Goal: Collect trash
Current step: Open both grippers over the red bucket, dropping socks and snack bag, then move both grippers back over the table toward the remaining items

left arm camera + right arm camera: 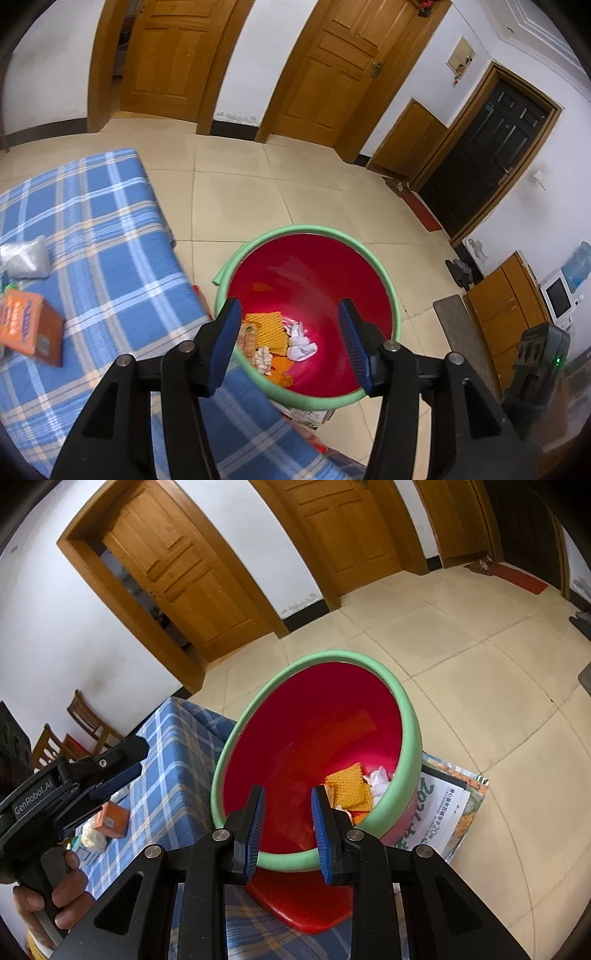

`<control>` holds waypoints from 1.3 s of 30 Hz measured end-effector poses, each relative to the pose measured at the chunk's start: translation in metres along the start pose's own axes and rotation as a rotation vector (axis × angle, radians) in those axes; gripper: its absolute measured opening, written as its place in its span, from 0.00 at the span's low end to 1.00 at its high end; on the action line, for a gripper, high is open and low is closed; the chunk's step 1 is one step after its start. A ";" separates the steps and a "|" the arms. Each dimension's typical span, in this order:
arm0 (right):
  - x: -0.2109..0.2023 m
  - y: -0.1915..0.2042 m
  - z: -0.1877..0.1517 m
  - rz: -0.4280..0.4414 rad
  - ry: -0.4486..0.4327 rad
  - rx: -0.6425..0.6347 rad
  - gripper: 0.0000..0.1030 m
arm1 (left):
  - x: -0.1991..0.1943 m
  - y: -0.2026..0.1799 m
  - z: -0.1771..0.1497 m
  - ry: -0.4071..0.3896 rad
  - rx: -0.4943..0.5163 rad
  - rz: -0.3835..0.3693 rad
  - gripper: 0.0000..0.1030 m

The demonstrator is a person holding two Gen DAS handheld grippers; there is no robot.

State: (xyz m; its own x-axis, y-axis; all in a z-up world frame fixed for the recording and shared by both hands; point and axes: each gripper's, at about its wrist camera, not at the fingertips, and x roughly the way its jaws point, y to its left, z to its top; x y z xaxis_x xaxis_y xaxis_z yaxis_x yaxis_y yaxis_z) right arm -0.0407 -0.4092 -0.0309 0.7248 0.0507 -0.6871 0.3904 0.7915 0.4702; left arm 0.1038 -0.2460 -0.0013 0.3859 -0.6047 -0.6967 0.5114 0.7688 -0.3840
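1. Trash in hand: none. Your left gripper (290,345) is hanging with its jaws well apart and nothing between them, over the red basin (314,273).
2. Your right gripper (288,827) is pinching the basin's green rim (284,860) between narrow jaws, tilting the basin against the blue plaid tabletop (110,229).
3. Done so far, judging by the contents: an orange waffle-textured piece (266,330), white crumpled tissue (301,345) and small wrappers are lying at the basin's low side.
4. Left, apparently: an orange carton (31,326) and a silvery packet (26,256) are lying on the tabletop, well apart from the basin.
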 end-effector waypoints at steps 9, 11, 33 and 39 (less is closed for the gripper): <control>-0.008 0.018 -0.005 0.025 -0.003 -0.029 0.30 | -0.035 0.030 -0.008 -0.042 -0.059 0.073 0.56; -0.009 0.022 -0.007 0.030 -0.003 -0.038 0.30 | -0.043 0.039 -0.011 -0.054 -0.076 0.093 0.57; 0.006 0.089 -0.027 0.088 0.062 -0.167 0.38 | -0.129 0.186 -0.041 -0.168 -0.414 0.367 0.61; 0.015 0.101 -0.032 0.100 0.090 -0.192 0.38 | -0.148 0.232 -0.041 -0.215 -0.569 0.464 0.65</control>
State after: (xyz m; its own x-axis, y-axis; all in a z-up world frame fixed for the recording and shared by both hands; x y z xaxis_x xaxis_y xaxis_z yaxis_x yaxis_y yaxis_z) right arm -0.0087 -0.3089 -0.0111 0.6973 0.1823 -0.6932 0.1977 0.8807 0.4304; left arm 0.1338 0.0308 -0.0125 0.6355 -0.1763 -0.7517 -0.1916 0.9071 -0.3747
